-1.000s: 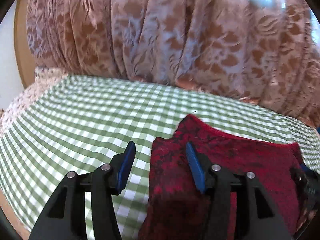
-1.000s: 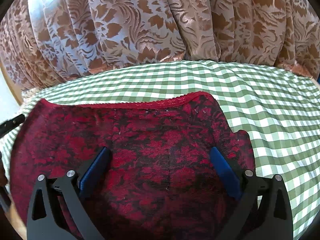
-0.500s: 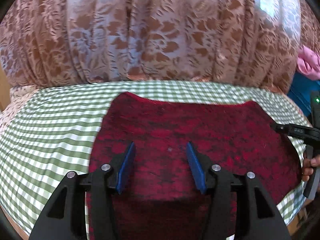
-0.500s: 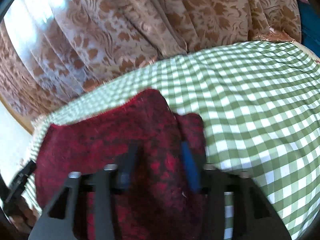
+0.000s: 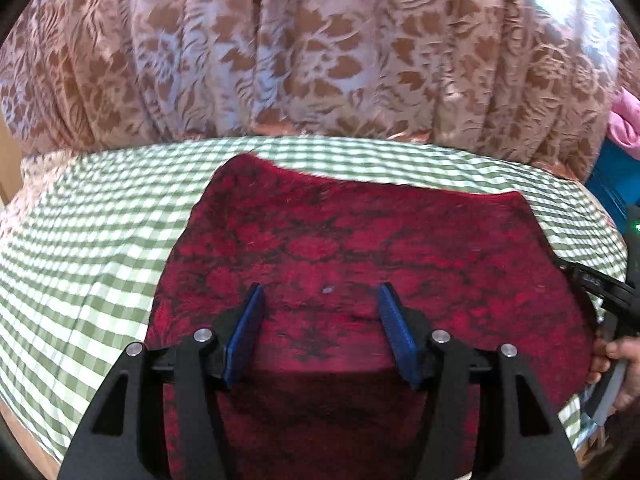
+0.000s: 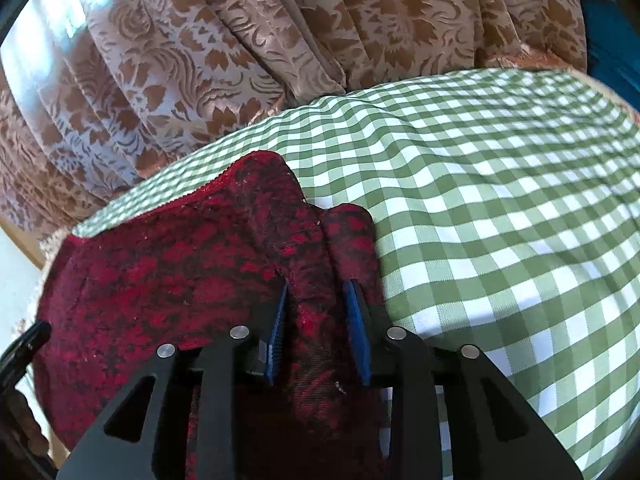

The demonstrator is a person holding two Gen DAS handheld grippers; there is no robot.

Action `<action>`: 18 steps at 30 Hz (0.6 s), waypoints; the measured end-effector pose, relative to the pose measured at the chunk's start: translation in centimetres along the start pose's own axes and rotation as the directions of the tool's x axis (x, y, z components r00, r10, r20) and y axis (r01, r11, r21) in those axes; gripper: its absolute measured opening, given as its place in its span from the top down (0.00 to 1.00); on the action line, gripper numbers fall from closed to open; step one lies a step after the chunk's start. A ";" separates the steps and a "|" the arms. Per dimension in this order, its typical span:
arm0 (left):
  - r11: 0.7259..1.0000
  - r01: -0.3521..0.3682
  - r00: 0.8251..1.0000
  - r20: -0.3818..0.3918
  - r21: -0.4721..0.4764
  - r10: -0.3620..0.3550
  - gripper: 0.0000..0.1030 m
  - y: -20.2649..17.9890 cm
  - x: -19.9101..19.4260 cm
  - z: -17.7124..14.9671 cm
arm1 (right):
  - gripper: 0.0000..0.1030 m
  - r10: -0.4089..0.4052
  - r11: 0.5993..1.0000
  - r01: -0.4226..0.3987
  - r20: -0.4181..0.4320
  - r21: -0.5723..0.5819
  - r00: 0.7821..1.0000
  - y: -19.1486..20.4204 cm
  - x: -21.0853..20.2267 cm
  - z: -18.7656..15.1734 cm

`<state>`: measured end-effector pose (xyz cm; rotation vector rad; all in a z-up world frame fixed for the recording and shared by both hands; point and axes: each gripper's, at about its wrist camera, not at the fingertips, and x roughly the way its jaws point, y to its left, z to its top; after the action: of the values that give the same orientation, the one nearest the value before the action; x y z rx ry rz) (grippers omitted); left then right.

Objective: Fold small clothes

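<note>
On the checked cloth (image 5: 100, 240) lies the red garment (image 5: 360, 248), spread flat under the left gripper (image 5: 322, 334), whose 2 blue pads (image 5: 244, 336) hover apart above it, jaws opening, nothing pinched. Over at its right edge, the right gripper (image 6: 316, 334) is clamped on a bunched ridge of the garment (image 6: 160, 272). A second ago those right jaws stood wide over flat fabric, and the left gripper sat at the garment's left corner. Curtain (image 5: 320, 48) behind; no readable writing anywhere
</note>
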<state>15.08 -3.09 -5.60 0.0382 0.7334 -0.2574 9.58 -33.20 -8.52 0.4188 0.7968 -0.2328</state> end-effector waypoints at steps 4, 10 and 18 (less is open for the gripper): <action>0.998 0.016 1.000 0.003 0.056 -0.017 0.43 -2.4 -0.6 0.1 | 0.63 0.041 0.998 -0.041 0.003 0.043 0.999 -0.7 -0.4 -0.1; 0.994 0.047 0.999 -0.029 0.098 -0.045 0.43 -4.2 -0.2 0.0 | 0.10 0.073 0.988 -0.069 -0.027 0.141 0.997 -2.6 -2.0 -0.2; 0.994 0.063 0.997 -0.058 0.091 -0.058 0.42 -4.3 0.9 -0.1 | 0.10 0.263 0.948 -0.247 -0.057 0.200 0.963 -4.1 -4.0 -2.3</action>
<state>14.65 -7.46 -6.03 0.1118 0.7780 -0.3491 3.93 -35.64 -8.12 0.7118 0.7953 -0.0492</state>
